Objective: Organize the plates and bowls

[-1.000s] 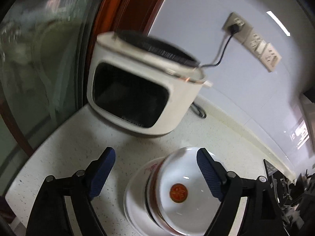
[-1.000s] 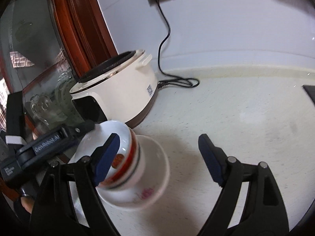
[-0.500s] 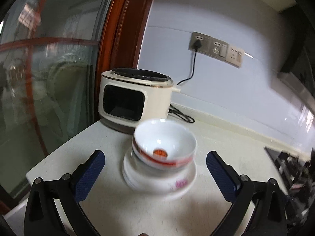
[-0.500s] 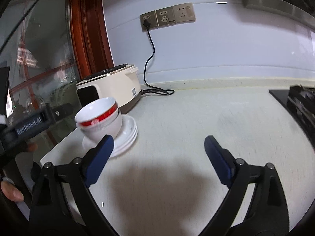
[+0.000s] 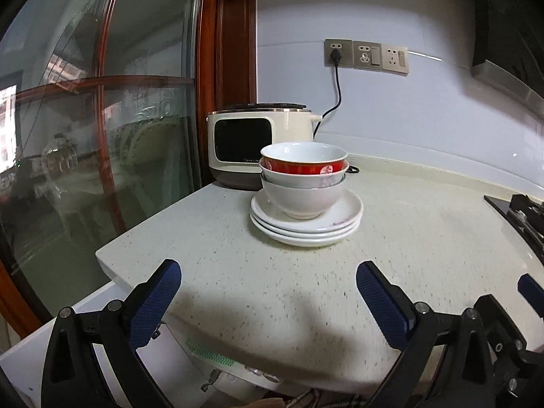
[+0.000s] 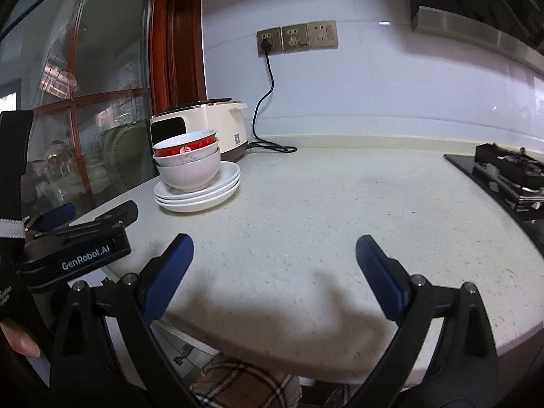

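Note:
A stack of three white plates [image 5: 306, 227] sits on the speckled countertop [image 5: 306, 299], with nested bowls [image 5: 302, 190] on it; the top bowl has a red band [image 5: 302, 167]. The same plates [image 6: 197, 193] and bowls [image 6: 187, 166] show at the left of the right wrist view. My left gripper [image 5: 268, 292] is open and empty, well back from the stack over the counter's front edge. My right gripper [image 6: 273, 265] is open and empty, to the right of and nearer than the stack. The left gripper's body [image 6: 78, 255] shows at the lower left.
A cream rice cooker [image 5: 258, 149] stands behind the stack, plugged into a wall socket [image 5: 336, 52]. A wood-framed glass partition [image 5: 102, 136] borders the counter's left side. A black gas hob [image 6: 510, 173] lies at the right. The counter's front edge [image 5: 142, 272] is close.
Both grippers have pulled back and away from the stack, which now stands farther off and upright in view. The bowls rest on the plates, free of either gripper.

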Demonstrator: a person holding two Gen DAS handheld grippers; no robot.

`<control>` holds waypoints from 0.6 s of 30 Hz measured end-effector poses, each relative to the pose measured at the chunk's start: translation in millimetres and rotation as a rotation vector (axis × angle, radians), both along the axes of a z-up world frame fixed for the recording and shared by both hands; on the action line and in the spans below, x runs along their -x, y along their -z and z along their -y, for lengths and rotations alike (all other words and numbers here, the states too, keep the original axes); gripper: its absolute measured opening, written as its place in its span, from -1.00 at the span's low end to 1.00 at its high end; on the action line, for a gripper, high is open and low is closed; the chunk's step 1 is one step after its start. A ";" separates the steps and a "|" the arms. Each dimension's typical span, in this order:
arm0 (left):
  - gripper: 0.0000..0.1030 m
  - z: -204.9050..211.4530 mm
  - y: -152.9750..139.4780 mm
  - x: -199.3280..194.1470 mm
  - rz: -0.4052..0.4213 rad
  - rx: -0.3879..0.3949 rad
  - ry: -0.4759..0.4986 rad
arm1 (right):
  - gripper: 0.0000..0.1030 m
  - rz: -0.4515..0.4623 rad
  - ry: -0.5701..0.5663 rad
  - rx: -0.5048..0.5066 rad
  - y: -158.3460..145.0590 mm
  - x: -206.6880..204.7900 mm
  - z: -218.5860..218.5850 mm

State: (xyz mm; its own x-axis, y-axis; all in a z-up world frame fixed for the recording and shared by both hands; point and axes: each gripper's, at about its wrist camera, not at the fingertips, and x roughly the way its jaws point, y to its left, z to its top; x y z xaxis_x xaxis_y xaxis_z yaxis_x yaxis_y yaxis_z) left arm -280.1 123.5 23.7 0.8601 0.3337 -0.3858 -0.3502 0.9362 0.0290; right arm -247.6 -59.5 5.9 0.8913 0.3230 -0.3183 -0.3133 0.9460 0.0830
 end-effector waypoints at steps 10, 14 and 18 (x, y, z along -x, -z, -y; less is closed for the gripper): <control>1.00 9.6 -2.8 15.5 0.040 -0.009 0.022 | 0.91 0.046 0.019 0.008 -2.0 14.6 1.5; 1.00 12.7 -0.8 14.7 0.034 -0.010 0.025 | 0.91 0.039 0.017 0.009 0.5 14.5 -1.0; 1.00 12.6 -0.4 16.0 0.037 -0.008 0.025 | 0.91 0.041 0.014 0.014 1.5 18.0 -3.9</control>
State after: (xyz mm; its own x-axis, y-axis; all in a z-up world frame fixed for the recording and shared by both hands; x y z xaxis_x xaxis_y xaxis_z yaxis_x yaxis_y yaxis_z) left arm -296.1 110.9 24.1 0.8819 0.3147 -0.3509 -0.3276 0.9445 0.0240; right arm -265.6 -55.6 4.4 0.9080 0.3062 -0.2860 -0.3029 0.9513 0.0569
